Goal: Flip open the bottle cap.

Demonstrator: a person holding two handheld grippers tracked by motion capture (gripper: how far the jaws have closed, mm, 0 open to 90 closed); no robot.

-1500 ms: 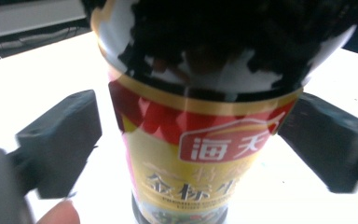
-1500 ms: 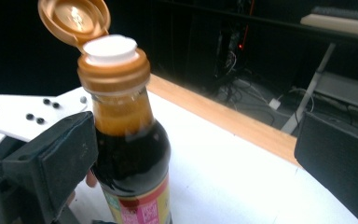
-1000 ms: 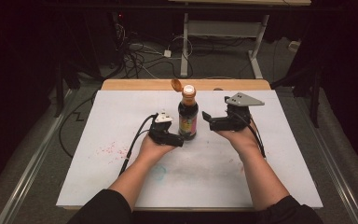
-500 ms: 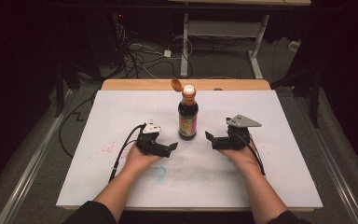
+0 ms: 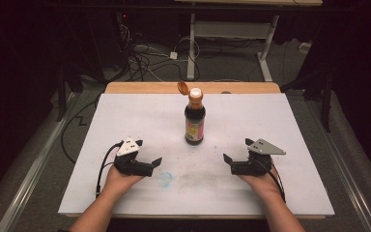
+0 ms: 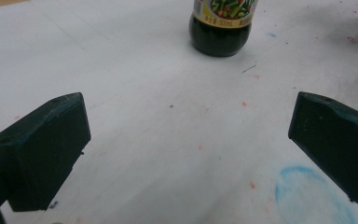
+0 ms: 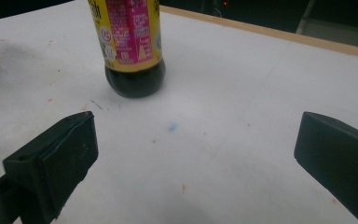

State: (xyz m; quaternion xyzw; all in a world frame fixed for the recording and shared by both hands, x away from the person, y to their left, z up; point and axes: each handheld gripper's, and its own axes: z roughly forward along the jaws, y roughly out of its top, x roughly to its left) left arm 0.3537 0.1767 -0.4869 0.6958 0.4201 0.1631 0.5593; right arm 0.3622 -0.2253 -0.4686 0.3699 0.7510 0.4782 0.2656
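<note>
From the high view, we see the bottle (image 5: 194, 117) standing straight up in the middle of the white table (image 5: 125, 111). Its orange cap (image 5: 182, 88) is flipped open and hangs to one side of the neck. Our left tongs (image 5: 150, 165) and right tongs (image 5: 233, 163) sit low near our edge of the table, one on each side. The bottle is ahead of both and between them. We think both are about as near, so either hand could go first. There is lots of bare table all around the bottle, and it stands well back from every edge.

In the left gripper view, our left tongs (image 6: 186, 154) are wide apart and hold nothing. The dark bottom of the bottle (image 6: 220, 35) is ahead, near the middle. A blue smudge (image 6: 303, 191) lies by one jaw.

In the right gripper view, our right tongs (image 7: 193, 158) are also wide apart and hold nothing. The bottle (image 7: 133, 51) is ahead and to the left.
</note>
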